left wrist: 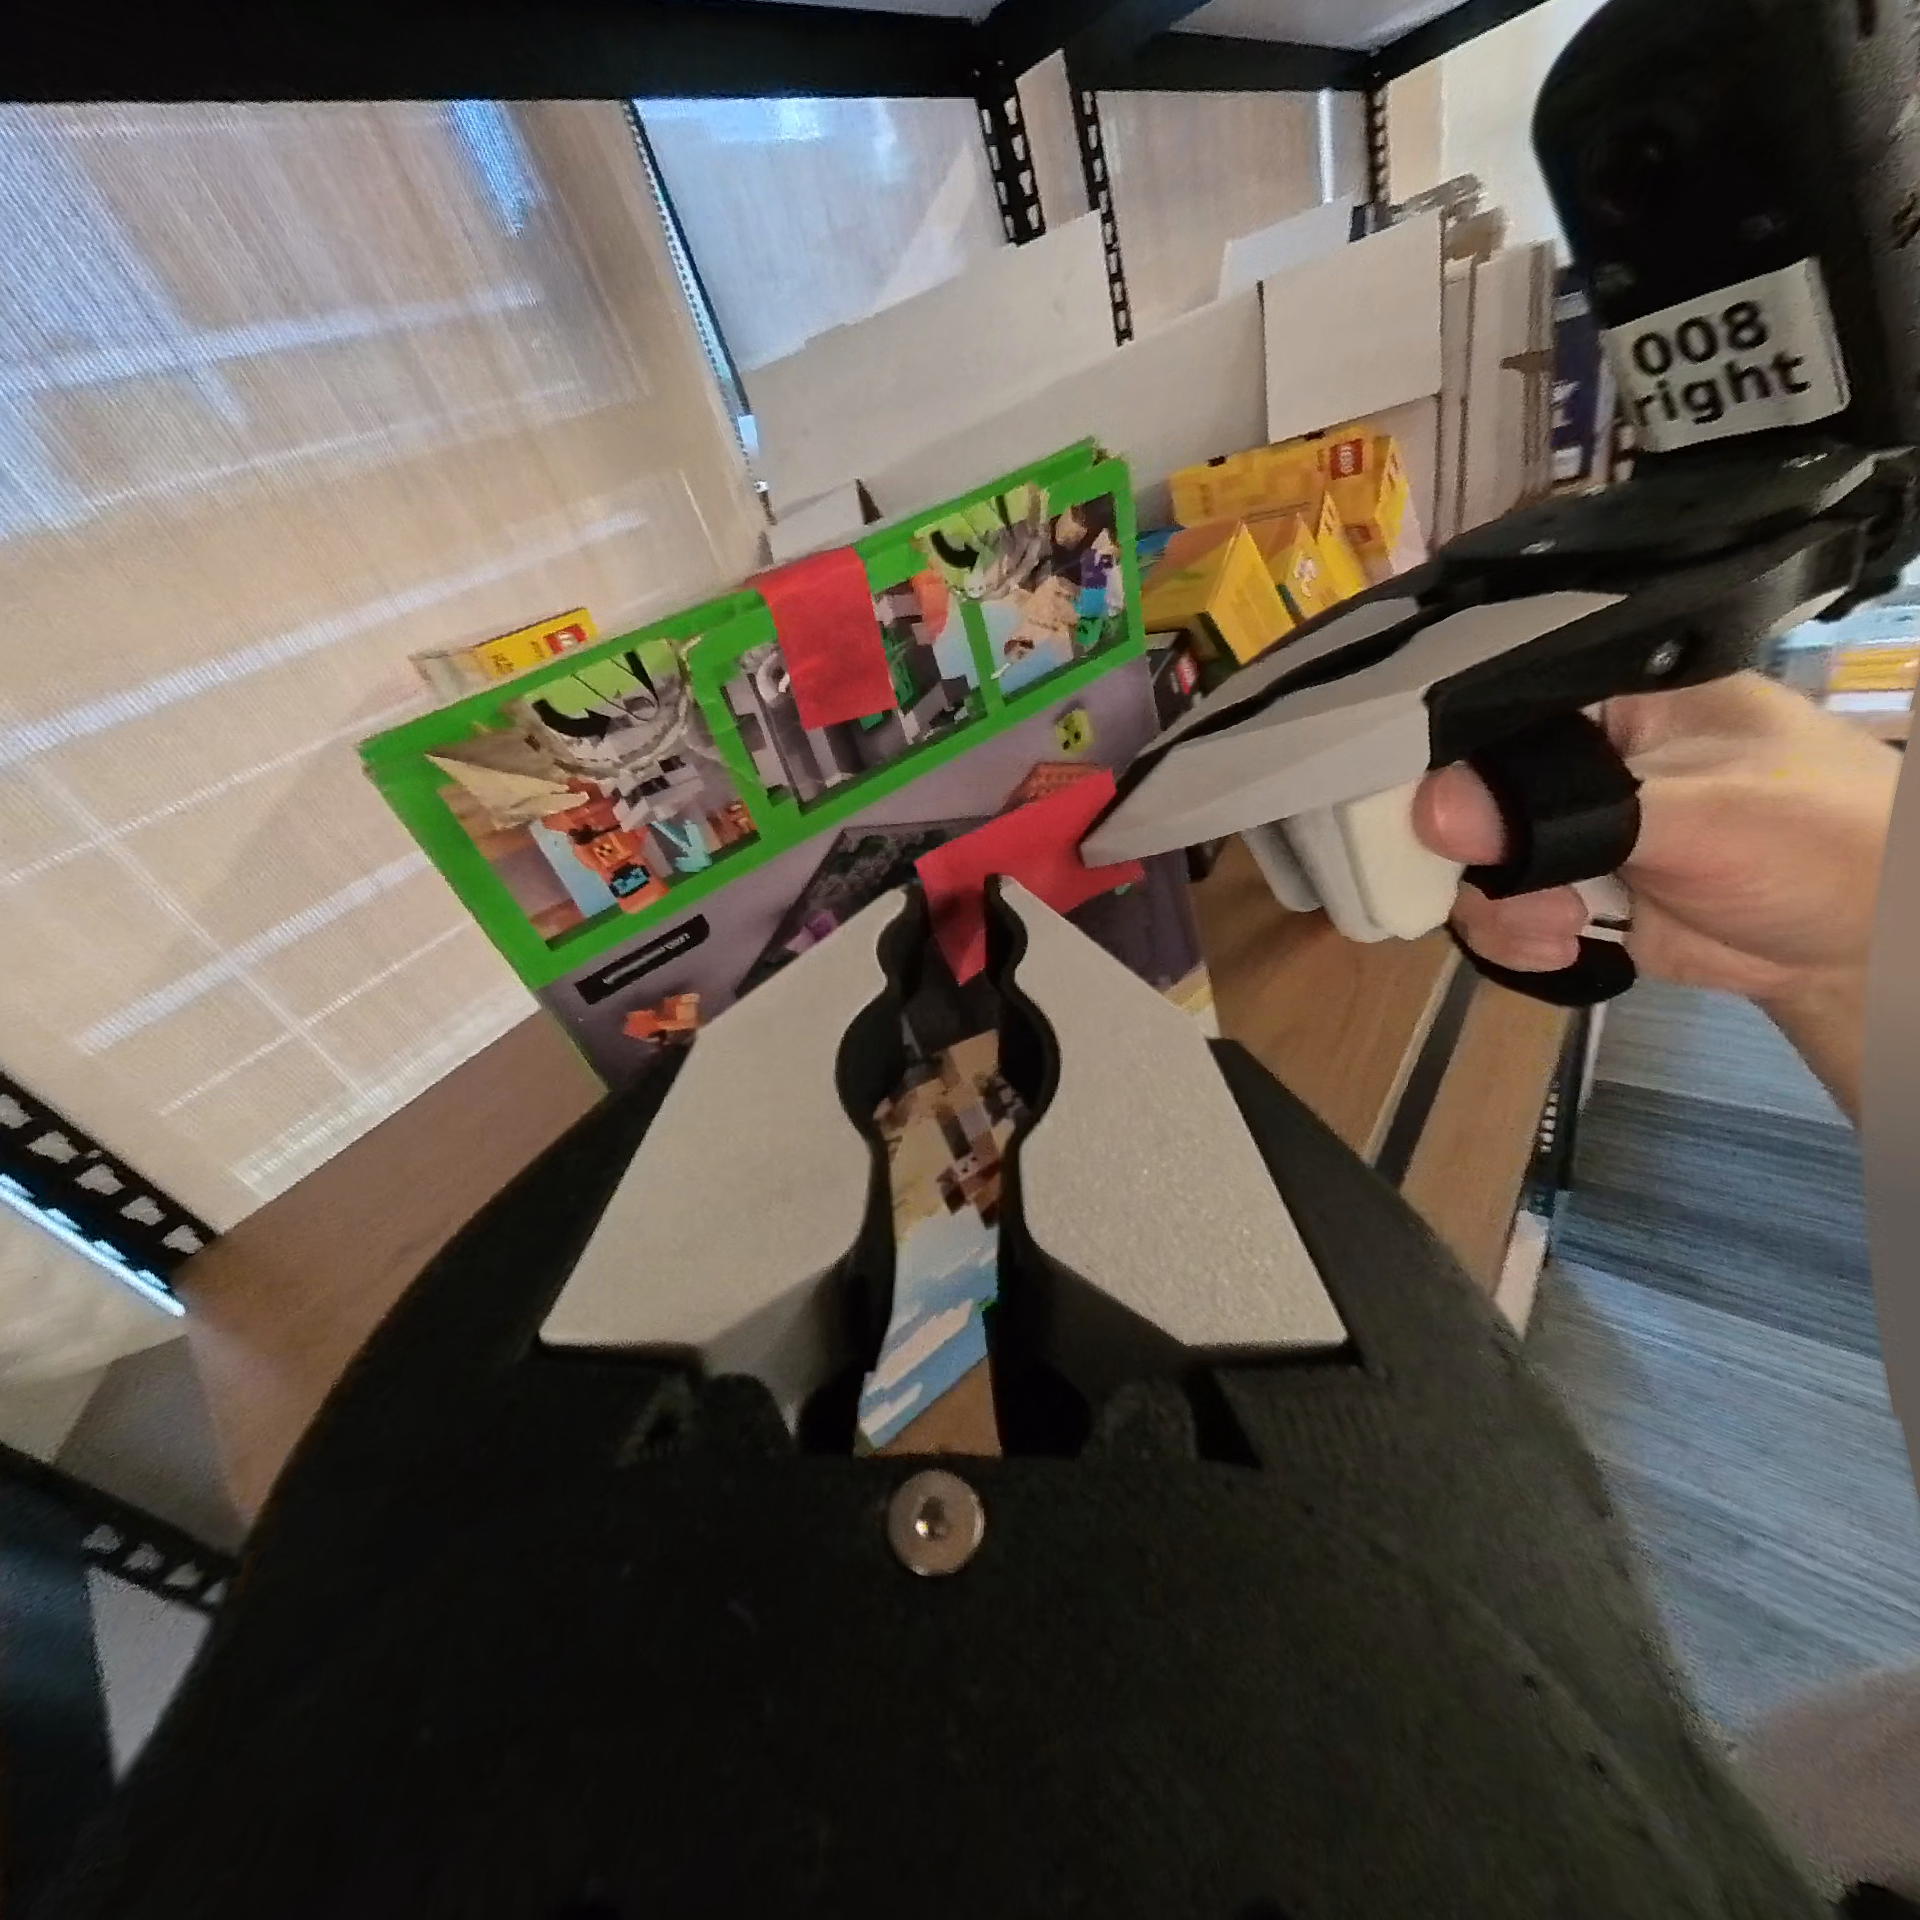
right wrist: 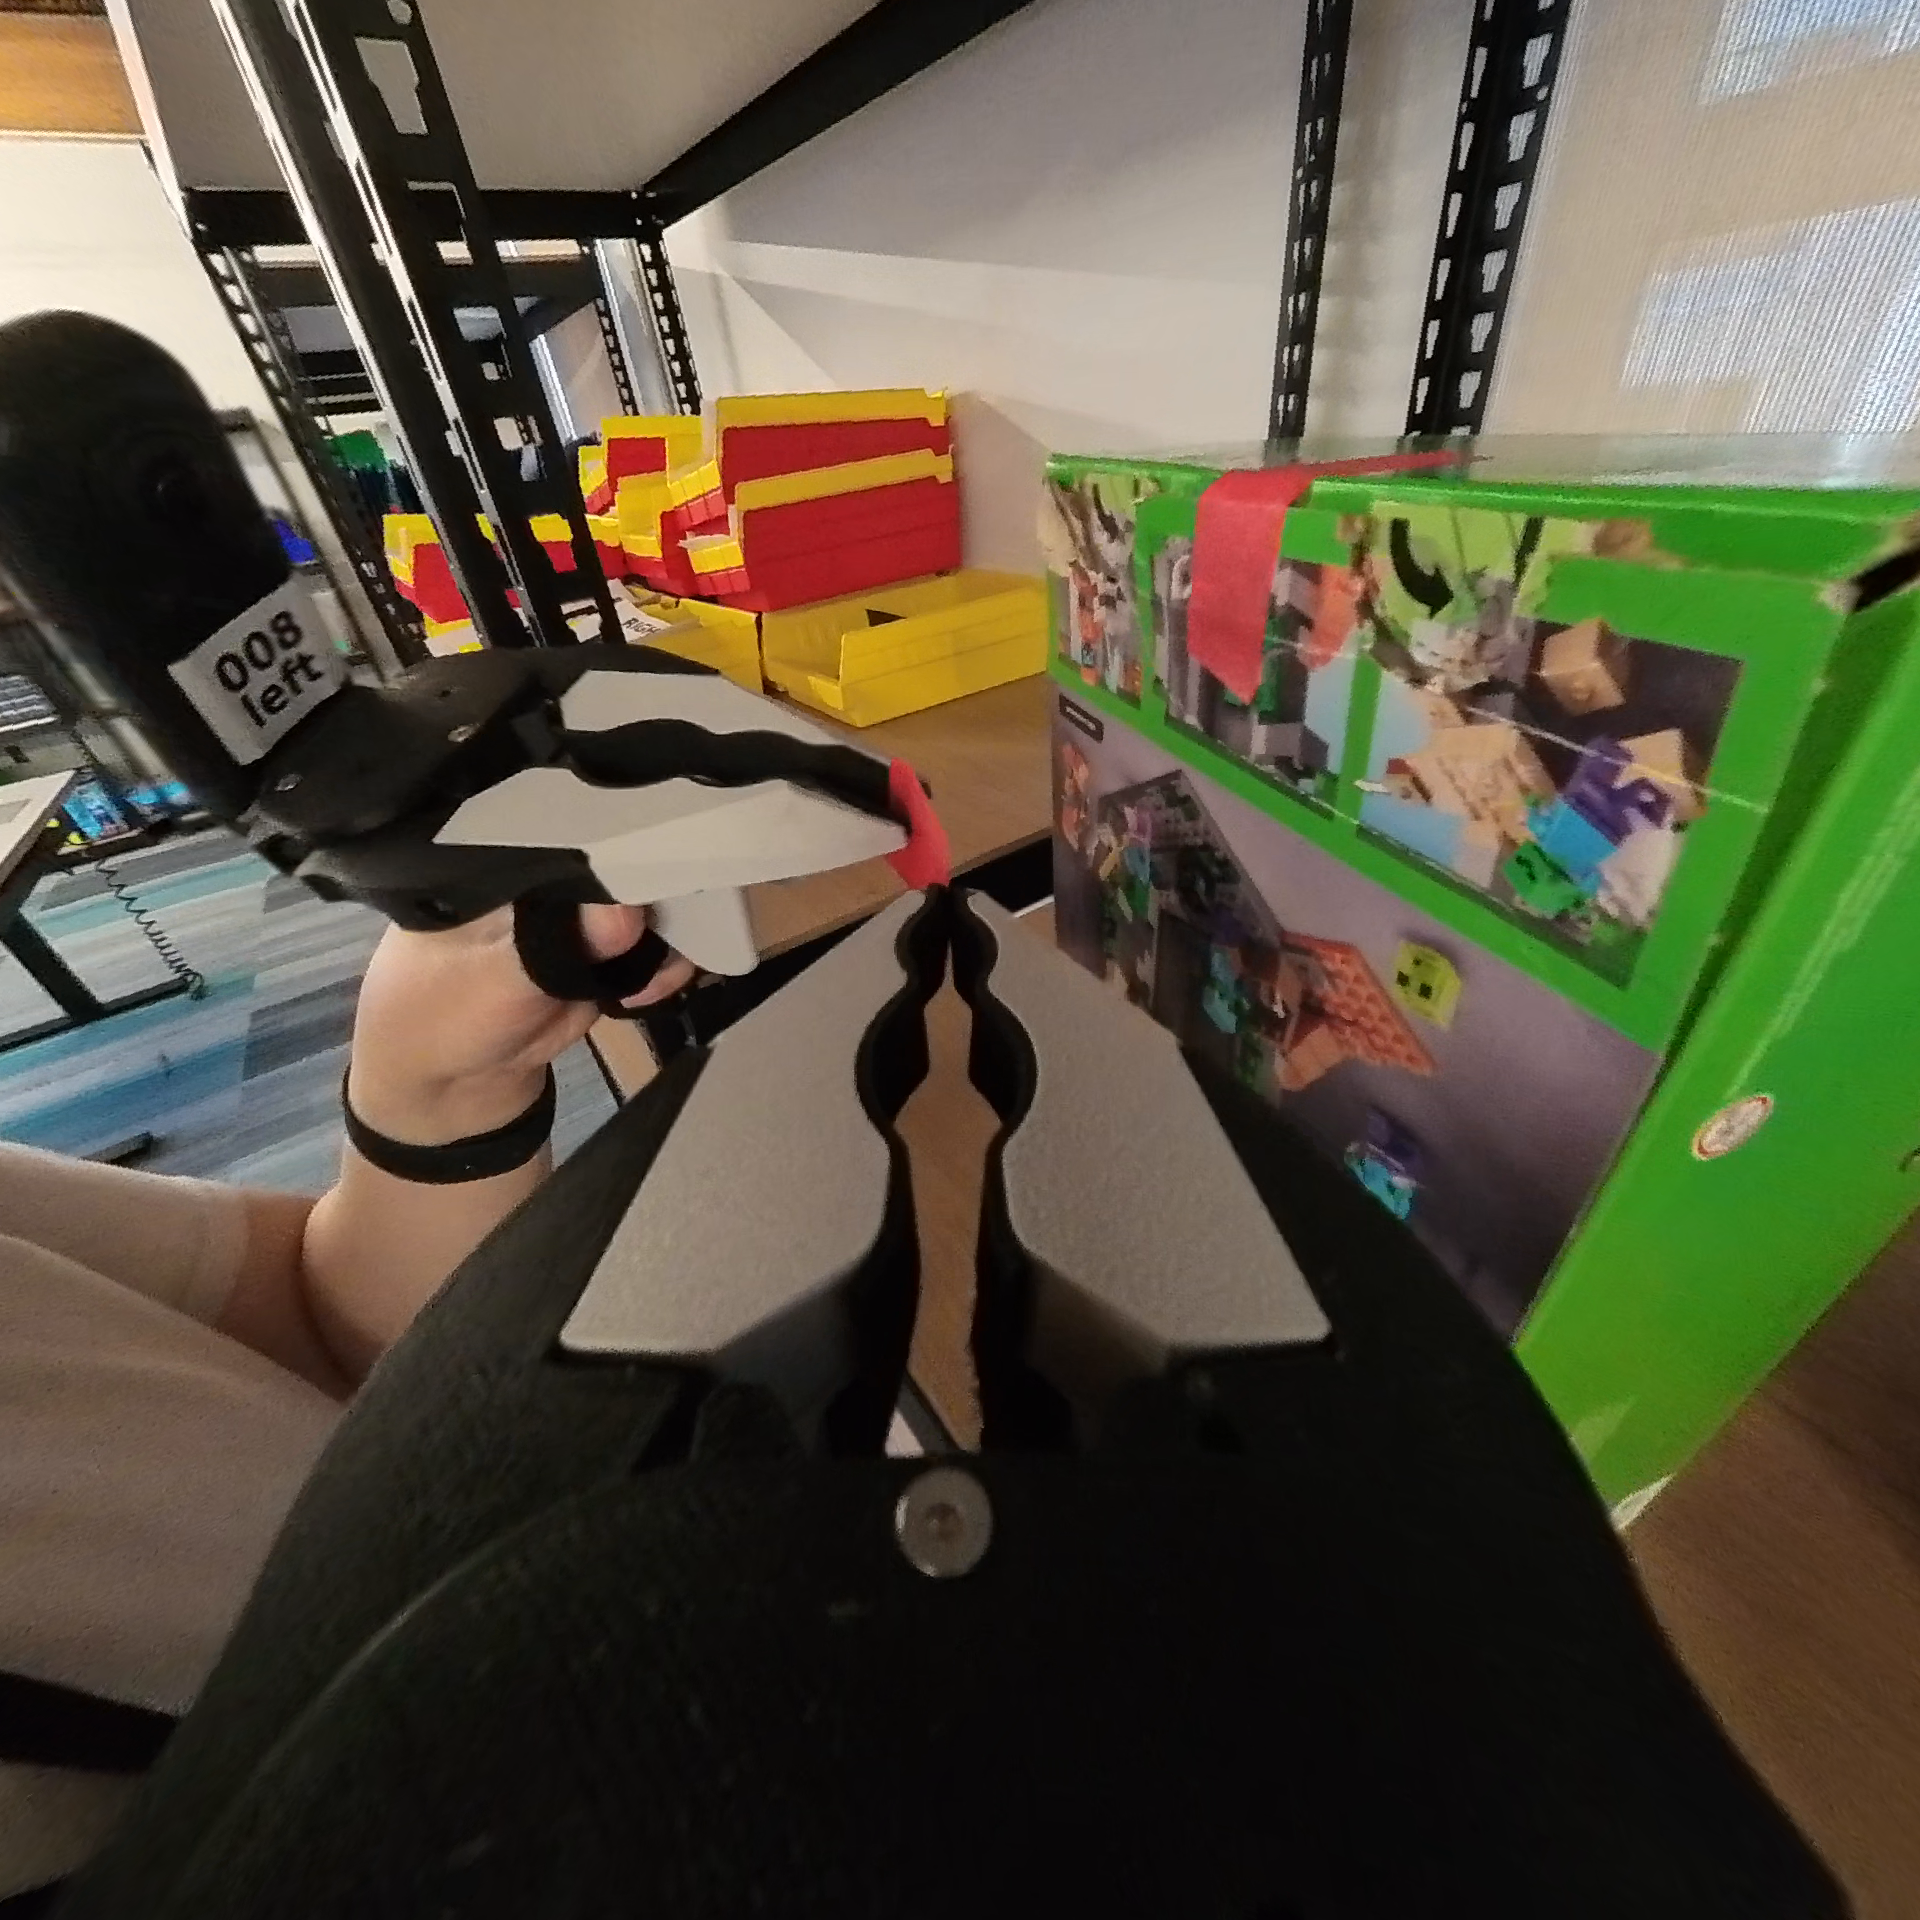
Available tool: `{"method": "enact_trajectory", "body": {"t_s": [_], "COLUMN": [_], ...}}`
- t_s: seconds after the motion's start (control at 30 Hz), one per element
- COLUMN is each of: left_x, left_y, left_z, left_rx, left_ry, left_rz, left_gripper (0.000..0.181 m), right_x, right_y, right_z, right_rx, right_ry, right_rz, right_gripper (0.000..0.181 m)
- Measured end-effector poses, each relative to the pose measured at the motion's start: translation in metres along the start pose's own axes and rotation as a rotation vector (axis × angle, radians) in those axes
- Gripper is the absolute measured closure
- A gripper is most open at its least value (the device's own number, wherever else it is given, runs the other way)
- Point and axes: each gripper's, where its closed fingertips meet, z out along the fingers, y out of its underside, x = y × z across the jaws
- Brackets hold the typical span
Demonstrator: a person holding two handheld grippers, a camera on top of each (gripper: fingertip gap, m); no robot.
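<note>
Left tool [left wrist: 961,894] is pinching 1 piece of red tape [left wrist: 1013,857] at its lower end; right tool [left wrist: 1107,847] is gripping the same piece at its other edge, both in front of the green box [left wrist: 644,727]. The box is standing upright on the wooden shelf [left wrist: 416,1174], with 1 more red tape strip [right wrist: 1236,571] folding over its top edge. Yellow and red bins [right wrist: 831,540] are sitting farther along the shelf.

Green box [right wrist: 1714,935] cut off right; base hidden.
</note>
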Motion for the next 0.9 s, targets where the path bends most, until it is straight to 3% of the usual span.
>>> {"method": "enact_trajectory", "body": {"t_s": [0.2, 0.7, 0.77, 0.9], "left_x": [-0.005, 0.003, 0.009, 0.033], "left_y": [-0.002, 0.003, 0.005, 0.009], "left_z": [-0.002, 0.001, 0.001, -0.005], "left_rx": [-0.013, 0.021, 0.023, 0.012], "left_ry": [-0.097, -0.092, -0.04, 0.24], "left_rz": [0.073, 0.051, 0.017, -0.159], "left_gripper": [0.167, 0.152, 0.153, 0.16], "right_x": [-0.002, -0.002, 0.002, 0.004], "right_y": [-0.004, 0.0, 0.003, 0.01], "right_z": [0.006, 0.001, -0.003, -0.017], "right_rx": [0.009, -0.002, -0.01, -0.058], "right_ry": [0.012, 0.036, 0.044, -0.035], "right_rz": [-0.004, -0.007, -0.007, 0.031], "right_gripper": [0.181, 0.181, 0.181, 0.181]}}
